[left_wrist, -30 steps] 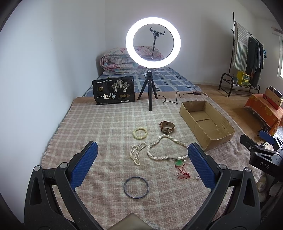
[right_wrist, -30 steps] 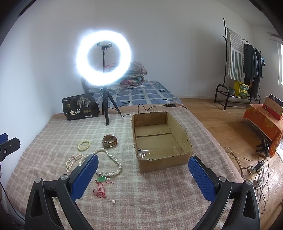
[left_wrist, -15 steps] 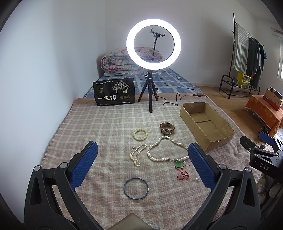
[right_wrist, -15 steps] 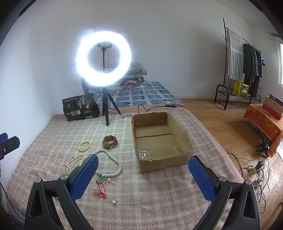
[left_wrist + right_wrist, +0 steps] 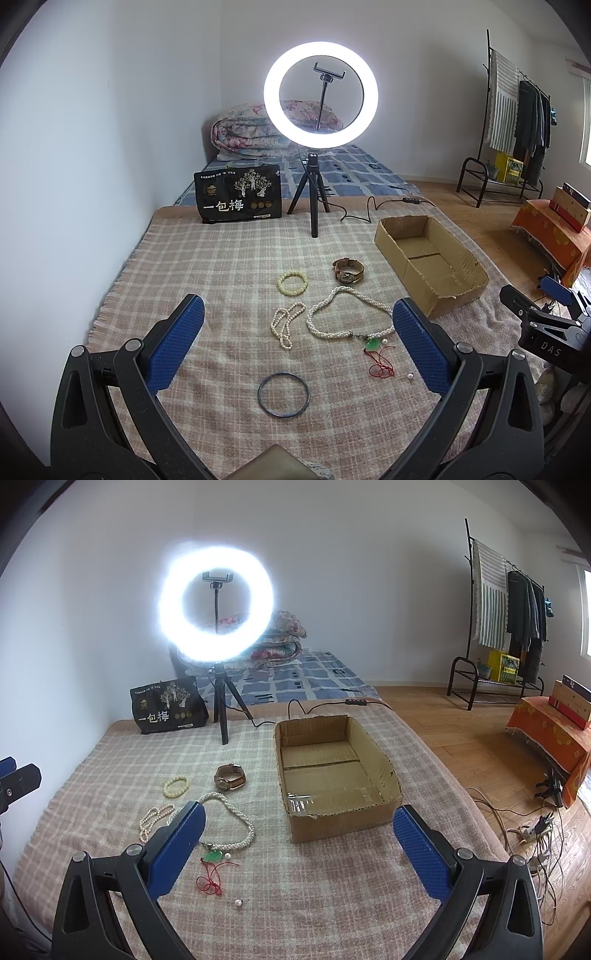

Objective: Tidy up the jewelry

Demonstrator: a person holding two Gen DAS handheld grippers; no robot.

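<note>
Jewelry lies on a checked blanket [image 5: 221, 266]: a dark bangle [image 5: 283, 395], a long pearl necklace [image 5: 347, 314] with a green pendant [image 5: 373, 344] on red cord, a small pearl strand [image 5: 285, 325], a pale bead bracelet [image 5: 292, 283], a brown watch [image 5: 348, 270] and a loose pearl [image 5: 409, 376]. An open cardboard box [image 5: 428, 258] stands to their right. My left gripper [image 5: 297, 332] is open and empty above the jewelry. My right gripper [image 5: 299, 834] is open and empty before the box [image 5: 332, 771]; the necklace [image 5: 236, 827], watch [image 5: 229, 776] and bracelet [image 5: 176, 786] lie left of it.
A lit ring light on a tripod [image 5: 314, 206] and a black bag [image 5: 240, 199] stand at the blanket's far edge, with a cable [image 5: 369, 206] trailing right. A clothes rack [image 5: 506, 627], an orange-covered table [image 5: 550, 731] and floor cables [image 5: 532, 823] are at the right.
Both views have shifted only slightly; the left one has tilted up a little. Nothing on the blanket has moved, and both grippers have stayed open.
</note>
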